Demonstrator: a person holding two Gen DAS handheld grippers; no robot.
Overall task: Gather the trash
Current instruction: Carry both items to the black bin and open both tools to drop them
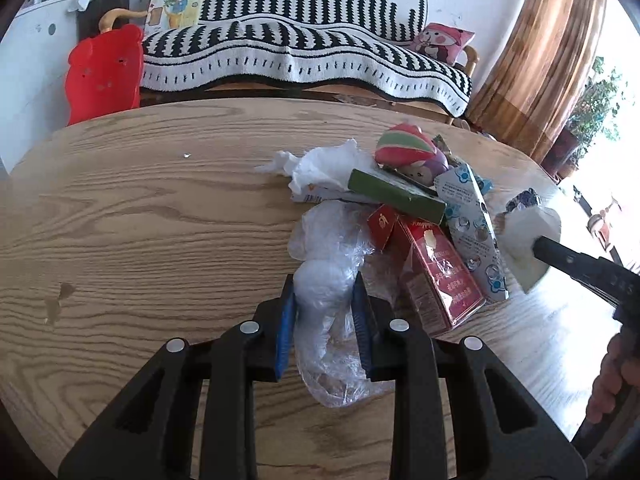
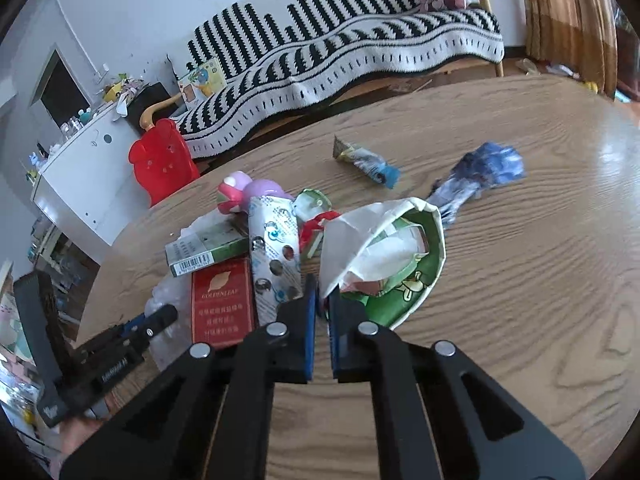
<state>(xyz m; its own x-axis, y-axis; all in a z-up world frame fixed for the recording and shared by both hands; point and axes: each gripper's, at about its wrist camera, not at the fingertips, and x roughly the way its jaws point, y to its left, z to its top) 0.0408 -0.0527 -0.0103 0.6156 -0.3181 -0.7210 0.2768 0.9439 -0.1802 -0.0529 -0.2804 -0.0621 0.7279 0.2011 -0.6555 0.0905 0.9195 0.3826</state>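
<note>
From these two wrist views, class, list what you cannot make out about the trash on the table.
- Crumpled blue wrapper: motion-blurred in the right wrist view; its print is unreadable.
- Paper cup: crumpled paper fills it, hiding the bottom.
- Red cigarette pack: the left wrist view shows its text too small to read.
- Clear plastic bag: the left gripper's pads cover its sides.

Two cigarette packs (image 2: 222,304) (one red, one green (image 2: 206,255)), one paper cup (image 2: 404,268), two wrappers (image 2: 366,162), one plastic bag (image 1: 328,276).

Wooden table (image 1: 140,200); striped blanket (image 1: 304,44) over sofa; red plastic chair (image 1: 105,74); pink cushion (image 1: 442,42); brown curtain (image 1: 548,40).
</note>
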